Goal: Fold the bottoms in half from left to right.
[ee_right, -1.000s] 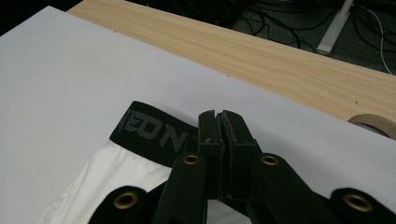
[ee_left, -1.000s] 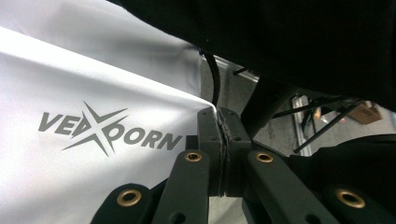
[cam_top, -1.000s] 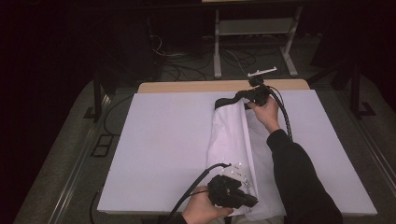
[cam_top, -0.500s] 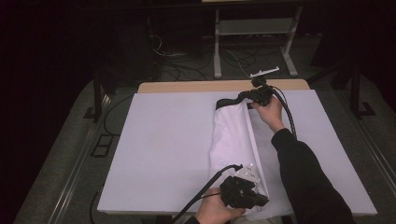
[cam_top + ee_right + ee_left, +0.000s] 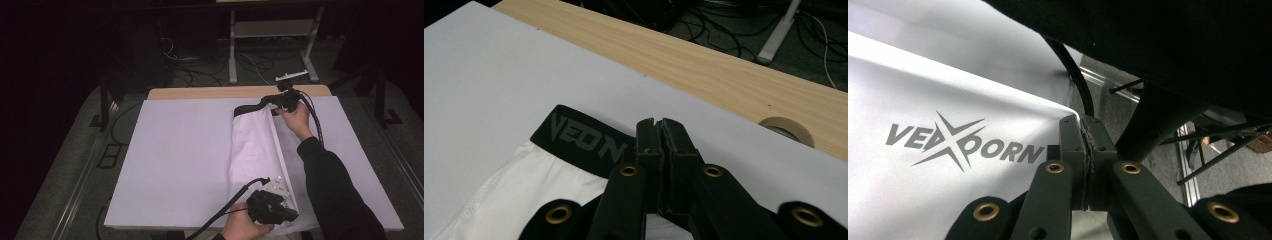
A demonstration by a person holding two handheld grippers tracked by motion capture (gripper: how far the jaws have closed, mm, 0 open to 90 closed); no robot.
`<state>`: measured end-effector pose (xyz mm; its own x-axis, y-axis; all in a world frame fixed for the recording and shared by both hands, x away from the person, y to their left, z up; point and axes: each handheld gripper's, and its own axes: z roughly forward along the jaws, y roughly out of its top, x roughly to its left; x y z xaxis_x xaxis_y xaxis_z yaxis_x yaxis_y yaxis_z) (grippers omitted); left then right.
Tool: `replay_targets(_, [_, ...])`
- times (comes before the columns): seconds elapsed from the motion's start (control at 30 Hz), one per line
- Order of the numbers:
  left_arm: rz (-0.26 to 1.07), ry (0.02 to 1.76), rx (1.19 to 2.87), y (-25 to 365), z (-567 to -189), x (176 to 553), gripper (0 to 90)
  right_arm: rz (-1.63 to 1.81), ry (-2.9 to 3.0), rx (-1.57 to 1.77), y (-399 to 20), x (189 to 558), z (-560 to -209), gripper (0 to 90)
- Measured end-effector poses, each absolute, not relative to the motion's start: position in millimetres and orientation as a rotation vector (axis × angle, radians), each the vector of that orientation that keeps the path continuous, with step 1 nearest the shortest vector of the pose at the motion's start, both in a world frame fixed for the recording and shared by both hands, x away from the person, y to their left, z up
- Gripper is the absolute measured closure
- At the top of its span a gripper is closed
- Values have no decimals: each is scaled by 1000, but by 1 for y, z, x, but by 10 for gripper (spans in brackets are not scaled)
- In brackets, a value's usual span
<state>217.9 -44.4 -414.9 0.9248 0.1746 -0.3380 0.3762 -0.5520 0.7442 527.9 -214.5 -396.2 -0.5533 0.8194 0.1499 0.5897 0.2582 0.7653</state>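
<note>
White shorts [image 5: 252, 150] lie stretched lengthwise on the white-covered surface [image 5: 180, 150], long axis running from the person's near edge straight away to the far edge, black waistband [image 5: 248, 108] at the far end. The right gripper [image 5: 281, 100] sits at that far end, at the waistband's right corner, and in the right gripper view its jaws are pressed together with the waistband [image 5: 581, 137] caught at their tips, lettering readable just left of them. The left gripper [image 5: 274, 209] is down at the near end, on the leg hem by the near edge of the surface; in the left gripper view its jaws are clamped shut on a pinch of white fabric [image 5: 948, 125], the grey printed logo [image 5: 963, 142] lying just left of the tips. So each hand owns one end, and both pinches fall along the garment's right-hand side, where a raised fold line [image 5: 280, 150] runs the whole length between the two grippers. That's the relation that matters: the bulk of the cloth lies to the left of both sets of jaws, so I'd judge a fold would carry this held edge leftward over the body of the shorts, both hands travelling together to keep the edge taut. No containers on the surface; beyond the cover a strip of bare wood [image 5: 704, 60] shows, with a tape roll [image 5: 786, 127] resting on it near the right gripper.
</note>
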Motion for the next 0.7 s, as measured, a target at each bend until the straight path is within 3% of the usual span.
replay_targets(0.7, [-334, 420, 2222, -92, -430, 230, 875, 1136, 2268, 1310, -237, 531, -408, 857])
